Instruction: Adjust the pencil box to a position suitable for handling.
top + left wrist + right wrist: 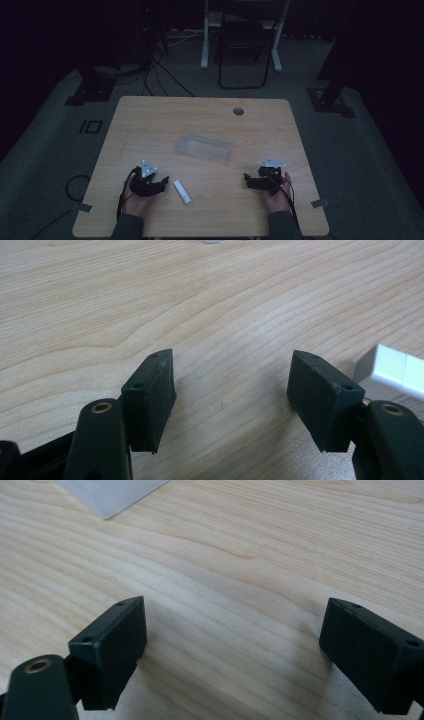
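The left gripper view's right edge cuts off the white block [395, 374]; the right gripper view's top edge crops the clear tray [112, 495].

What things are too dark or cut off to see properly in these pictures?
- White block: in the left gripper view the picture's right edge cuts it off.
- Clear box: in the high view the dim light hides whether anything is inside; in the right gripper view only a corner shows at the top edge.
- Room behind the table: high view, too dark beyond a folding chair.

the high view is dim and murky; both gripper views are bright, with soft shadows under the jaws.
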A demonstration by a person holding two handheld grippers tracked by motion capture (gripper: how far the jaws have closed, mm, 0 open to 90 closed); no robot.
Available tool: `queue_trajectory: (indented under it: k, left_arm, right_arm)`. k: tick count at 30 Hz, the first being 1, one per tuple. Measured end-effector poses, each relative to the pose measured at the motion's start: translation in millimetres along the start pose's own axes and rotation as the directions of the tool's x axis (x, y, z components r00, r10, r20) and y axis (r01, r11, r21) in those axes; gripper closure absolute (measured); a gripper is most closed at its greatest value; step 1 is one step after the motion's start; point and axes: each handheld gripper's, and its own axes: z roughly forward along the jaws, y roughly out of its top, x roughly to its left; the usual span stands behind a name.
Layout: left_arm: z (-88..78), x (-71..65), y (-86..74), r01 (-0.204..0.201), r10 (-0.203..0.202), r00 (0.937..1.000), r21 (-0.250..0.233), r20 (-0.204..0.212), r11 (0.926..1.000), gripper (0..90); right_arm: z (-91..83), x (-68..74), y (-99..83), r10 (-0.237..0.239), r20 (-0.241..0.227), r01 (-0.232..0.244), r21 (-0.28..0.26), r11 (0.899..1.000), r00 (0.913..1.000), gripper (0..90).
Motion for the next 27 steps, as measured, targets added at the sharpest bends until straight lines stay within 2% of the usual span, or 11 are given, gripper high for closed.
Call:
queue_trajectory:
  k: [12,19,22,24,27]
  left_arm:
    - [1.0,-2.4,0.2,-0.01,0.01,0.9999,-0.004,0.008,0.9999,34.9]
    - [1.3,-3.0,0.3,-0.012,0.012,0.9999,-0.005,0.01,0.9999,34.6]
    - [1.4,-3.4,0.4,-0.012,0.012,0.9999,-0.005,0.01,0.9999,34.4]
    - [1.5,-3.5,0.4,-0.011,0.011,0.9999,-0.005,0.01,0.9999,34.4]
    - [1.5,-3.5,0.4,-0.011,0.011,0.9999,-0.005,0.01,0.9999,34.4]
  right_arm:
    - [-0.1,0.0,0.0,-0.001,0.0,0.001,0.0,1.0,1.0,11.5]
    - [-0.3,-0.1,0.2,-0.009,-0.007,0.009,-0.007,1.0,0.9999,15.1]
    - [-0.7,-0.1,1.5,-0.007,-0.009,0.007,-0.001,1.0,0.9999,19.2]
    - [-1.5,0.4,4.7,-0.007,-0.007,0.007,0.011,1.0,1.0,26.9]
    - [-1.2,1.8,6.9,-0.011,-0.009,0.011,0.017,1.0,0.9999,30.5]
